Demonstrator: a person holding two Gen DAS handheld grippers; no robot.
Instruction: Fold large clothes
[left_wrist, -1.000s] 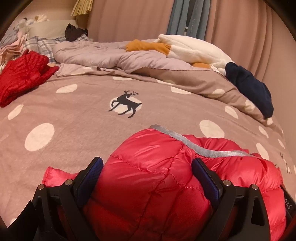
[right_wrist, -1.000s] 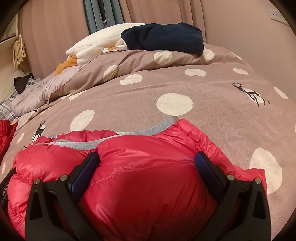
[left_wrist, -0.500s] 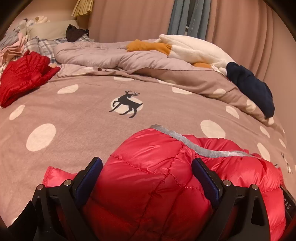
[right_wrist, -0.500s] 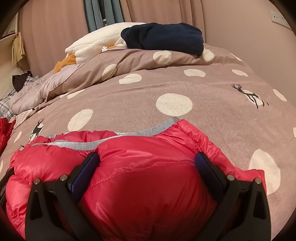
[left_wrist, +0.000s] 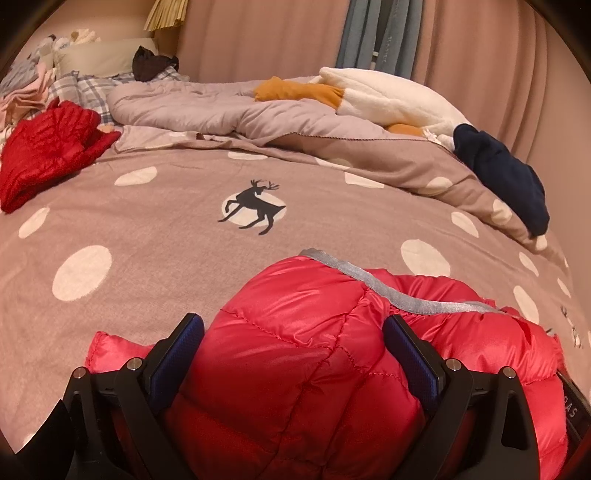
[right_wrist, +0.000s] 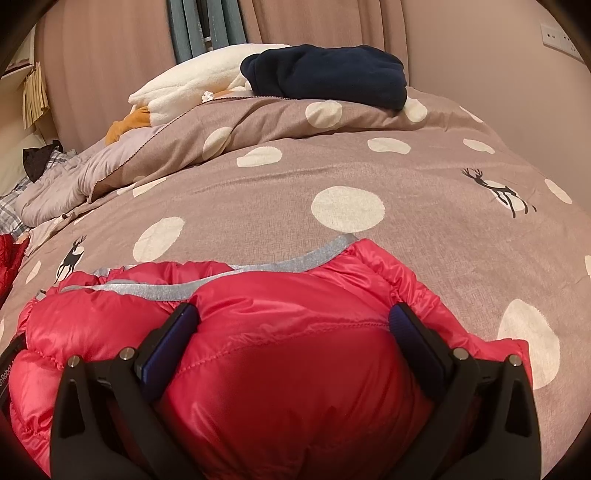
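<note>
A puffy red down jacket (left_wrist: 295, 369) with a grey trim band (left_wrist: 388, 291) lies bundled on the dotted brown bedcover (left_wrist: 147, 229), close to the camera. My left gripper (left_wrist: 291, 325) is open, its blue-padded fingers (left_wrist: 177, 350) spread wide, and the jacket's padding bulges up between them. In the right wrist view the same jacket (right_wrist: 288, 369) fills the lower half. My right gripper (right_wrist: 293, 314) is open too, straddling another bulge just below the grey trim (right_wrist: 280, 264). The jacket's near part is hidden under both grippers.
A second red quilted garment (left_wrist: 48, 147) lies at the far left. A rumpled duvet (left_wrist: 221, 110) crosses the back of the bed, with a white fleece (left_wrist: 399, 99), an orange item (left_wrist: 295, 90) and a navy garment (right_wrist: 325, 74) on it. Curtains (left_wrist: 258, 37) stand behind.
Almost nothing differs. The left wrist view has shifted very slightly. Both grippers keep the same wide spread over the jacket, which has not moved.
</note>
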